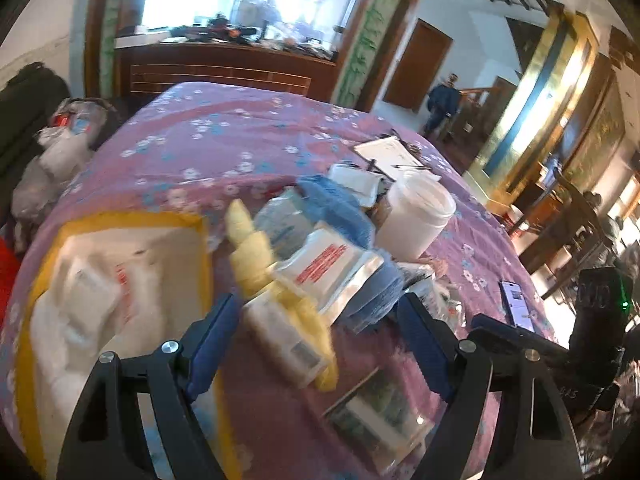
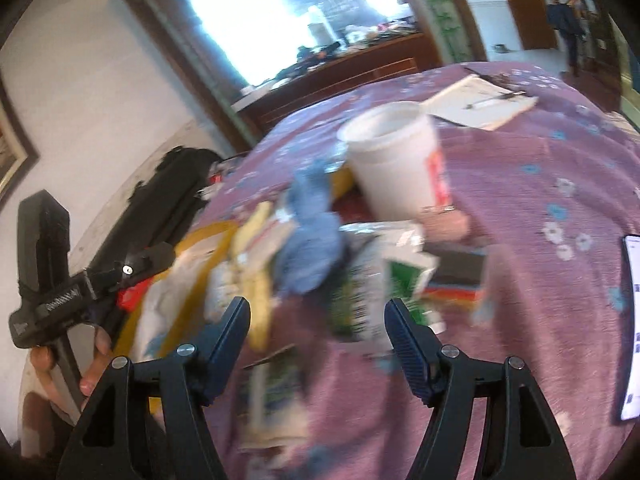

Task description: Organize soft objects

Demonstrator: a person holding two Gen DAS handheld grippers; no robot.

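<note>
Taking the white tub as landmark and reading from the left: far left of it, a yellow-rimmed box already holding white soft packs, apparently the collecting place, set at the bench edge for easy dropping. Between box and tub, a loose heap: yellow cloth, white red-printed pouches, blue cloth draped over them, probably unsorted and still waiting. In front of the heap, left hand-held gripper spread wide, nothing between the pads, aimed down at the heap as if for a fresh pick. Right of that, right hand-held gripper equally wide and empty, over green-printed packets lying just before the tub. Far right of the tub, a phone lying flat, likely not part of the sorting.
</note>
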